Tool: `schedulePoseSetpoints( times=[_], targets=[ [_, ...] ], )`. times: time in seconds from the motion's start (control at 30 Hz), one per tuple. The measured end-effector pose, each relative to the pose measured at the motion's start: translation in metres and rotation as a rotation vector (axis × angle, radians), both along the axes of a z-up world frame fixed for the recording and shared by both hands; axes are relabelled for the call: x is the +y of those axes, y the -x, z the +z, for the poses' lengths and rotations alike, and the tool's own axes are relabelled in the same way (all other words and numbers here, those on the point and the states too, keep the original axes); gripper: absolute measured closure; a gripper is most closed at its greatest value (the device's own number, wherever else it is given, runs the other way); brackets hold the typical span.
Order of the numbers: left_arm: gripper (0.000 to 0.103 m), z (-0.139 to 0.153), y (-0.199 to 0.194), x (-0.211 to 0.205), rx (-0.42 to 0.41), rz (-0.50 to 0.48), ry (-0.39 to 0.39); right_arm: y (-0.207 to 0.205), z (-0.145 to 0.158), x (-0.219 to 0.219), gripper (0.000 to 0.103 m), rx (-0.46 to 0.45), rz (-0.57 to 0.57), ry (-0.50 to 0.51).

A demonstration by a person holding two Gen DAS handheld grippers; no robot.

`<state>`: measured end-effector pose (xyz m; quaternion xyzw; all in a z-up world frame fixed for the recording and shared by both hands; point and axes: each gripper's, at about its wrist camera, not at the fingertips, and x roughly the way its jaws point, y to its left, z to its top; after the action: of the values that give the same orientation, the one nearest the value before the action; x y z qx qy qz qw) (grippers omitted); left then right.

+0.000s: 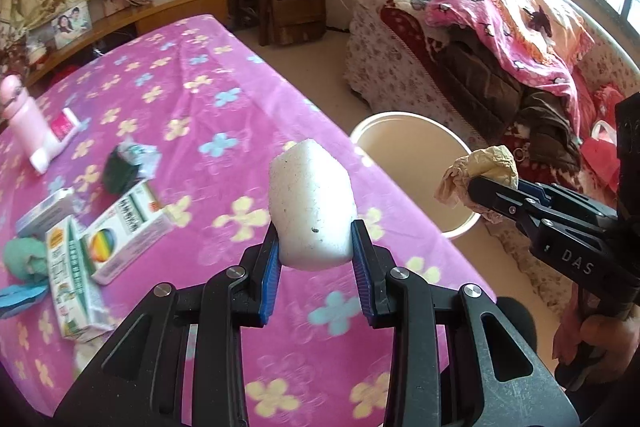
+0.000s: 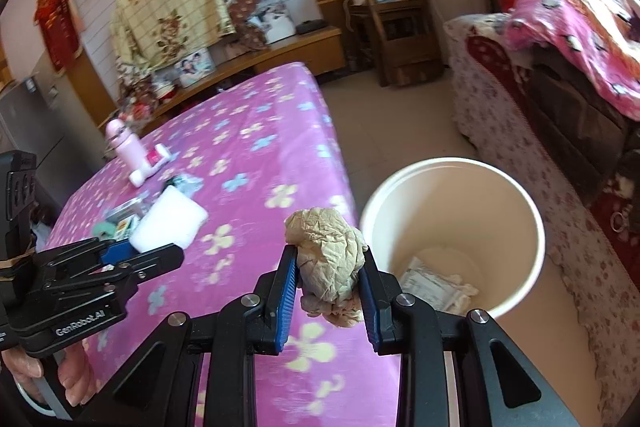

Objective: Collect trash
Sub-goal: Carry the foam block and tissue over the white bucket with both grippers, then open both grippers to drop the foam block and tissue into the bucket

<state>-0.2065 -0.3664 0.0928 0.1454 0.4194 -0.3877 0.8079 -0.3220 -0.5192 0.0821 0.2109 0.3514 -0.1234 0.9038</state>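
Two black claws with blue pads fill the foreground, each held by a person's hand. Beneath them spreads a table draped in a pink cloth (image 1: 224, 115) printed with yellow and blue flowers. Beyond the table's right edge, on the tan floor, stands a cream bin (image 2: 452, 227), open at the top, with some paper scraps already lying at its bottom. A sofa (image 1: 460, 67) heaped with blankets runs along the far side of the bin.

The left claw (image 1: 316, 247) is clenched on a white foam block (image 1: 312, 211); the block stands up between the pads, most of it rising above the fingertips, over the cloth near the table's right edge. The right claw (image 2: 332, 275) is clenched on a crumpled tan paper wad (image 2: 330, 259); the wad bulges above and below the pads, over the table's right edge just beside the bin's rim.

Near the table's left edge lie several small boxes (image 1: 124, 231), one with a rainbow circle, touching or overlapping one another. Beside them sit a dark green lump (image 1: 120, 167) with crinkled wrapping and a teal rag (image 1: 24, 259). Farther back along the same edge rests a pink bottle (image 1: 24, 119) lying on its side, a small pink and white box (image 1: 64, 125) just beside it.
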Motion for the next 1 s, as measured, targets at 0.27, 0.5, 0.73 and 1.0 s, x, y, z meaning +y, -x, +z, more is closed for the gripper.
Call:
schedulePoseSetpoints(
  times=[0.27,0.5,0.73,1.0],
  targets=[
    [0.073,-0.010,-0.002,-0.038,0.067,-0.046,0.019,0.009,-0.017,-0.036,0.075,0.041,-0.073,-0.023],
    [0.073,-0.023,-0.005,-0.068,0.105,-0.071,0.018,0.008,-0.036,-0.058,0.075,0.088,-0.115,-0.035],
    [0.072,-0.036,-0.011,-0.092,0.132,-0.074,0.011,0.006,-0.051,-0.079,0.075,0.114,-0.152,-0.046],
    [0.068,-0.044,-0.016,-0.113,0.174,-0.086,0.043,0.004,-0.060,-0.096,0.066,0.125,-0.201,-0.027]
  ],
)
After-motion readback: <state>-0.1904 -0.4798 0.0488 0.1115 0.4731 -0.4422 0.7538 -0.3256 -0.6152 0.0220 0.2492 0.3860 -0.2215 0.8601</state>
